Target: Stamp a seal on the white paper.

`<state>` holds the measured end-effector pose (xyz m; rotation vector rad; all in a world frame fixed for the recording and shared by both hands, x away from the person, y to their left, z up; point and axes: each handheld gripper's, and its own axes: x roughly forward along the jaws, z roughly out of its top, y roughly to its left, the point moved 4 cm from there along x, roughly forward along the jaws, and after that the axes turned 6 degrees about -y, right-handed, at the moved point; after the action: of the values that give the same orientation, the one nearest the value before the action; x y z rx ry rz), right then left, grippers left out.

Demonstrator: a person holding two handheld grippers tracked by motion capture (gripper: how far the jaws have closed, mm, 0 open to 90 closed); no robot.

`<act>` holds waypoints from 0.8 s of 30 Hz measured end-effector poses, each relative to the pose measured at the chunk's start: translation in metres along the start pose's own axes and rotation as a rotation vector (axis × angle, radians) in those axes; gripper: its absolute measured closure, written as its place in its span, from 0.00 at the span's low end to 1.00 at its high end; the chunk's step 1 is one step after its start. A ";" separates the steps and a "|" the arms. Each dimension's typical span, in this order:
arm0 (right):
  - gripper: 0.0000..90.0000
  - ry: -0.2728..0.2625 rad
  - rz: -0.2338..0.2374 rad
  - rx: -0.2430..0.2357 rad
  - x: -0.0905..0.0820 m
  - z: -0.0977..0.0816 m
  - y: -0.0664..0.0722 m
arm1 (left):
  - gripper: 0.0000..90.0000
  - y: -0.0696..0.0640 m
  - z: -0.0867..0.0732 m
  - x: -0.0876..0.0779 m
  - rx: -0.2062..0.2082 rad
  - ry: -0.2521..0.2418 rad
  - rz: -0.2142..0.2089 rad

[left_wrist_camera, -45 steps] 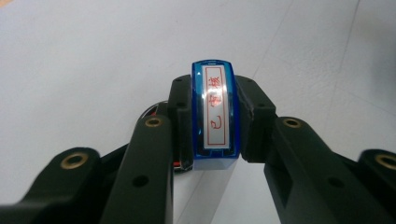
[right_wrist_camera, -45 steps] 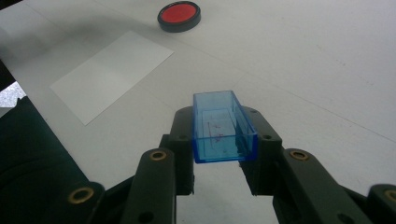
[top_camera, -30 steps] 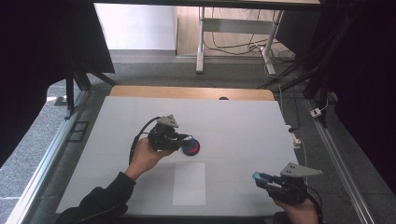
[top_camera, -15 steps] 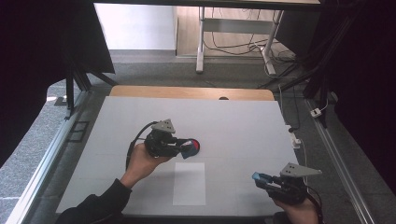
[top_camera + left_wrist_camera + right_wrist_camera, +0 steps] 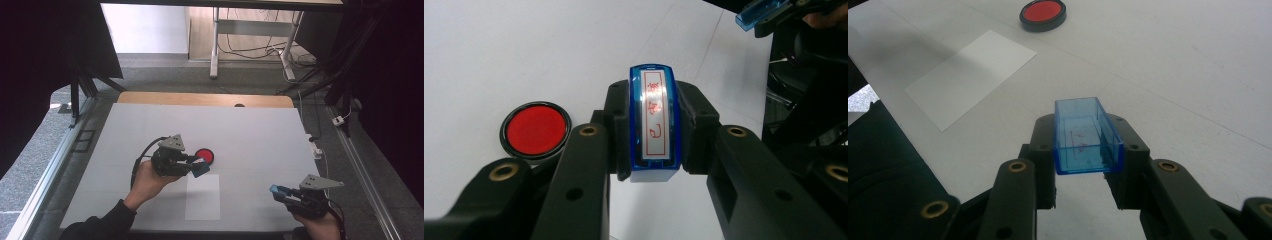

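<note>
stamp (image 5: 654, 125): glossy blue clear plastic, white label face
cap (image 5: 1087, 137): see-through blue plastic, shiny
ink pad (image 5: 535, 130): matt red pad, glossy black rim
paper sheet (image 5: 202, 197): white, matt
counter (image 5: 260, 130): smooth, matt white
jaws: matt black plastic, brass-coloured rivets

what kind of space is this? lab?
Probably a lab recording rig: a white table flanked by metal rails, dark curtains at the sides, and loose cables on the floor behind.
</note>
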<state>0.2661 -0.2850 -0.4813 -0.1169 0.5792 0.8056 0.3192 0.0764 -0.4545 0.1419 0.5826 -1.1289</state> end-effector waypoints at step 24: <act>0.75 0.008 0.000 -0.012 0.000 0.000 0.001 | 0.78 -0.007 -0.034 0.031 -0.018 0.093 -0.009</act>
<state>0.2655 -0.2846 -0.4813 -0.1316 0.5816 0.8088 0.3098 0.0612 -0.4979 0.1774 0.6764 -1.1302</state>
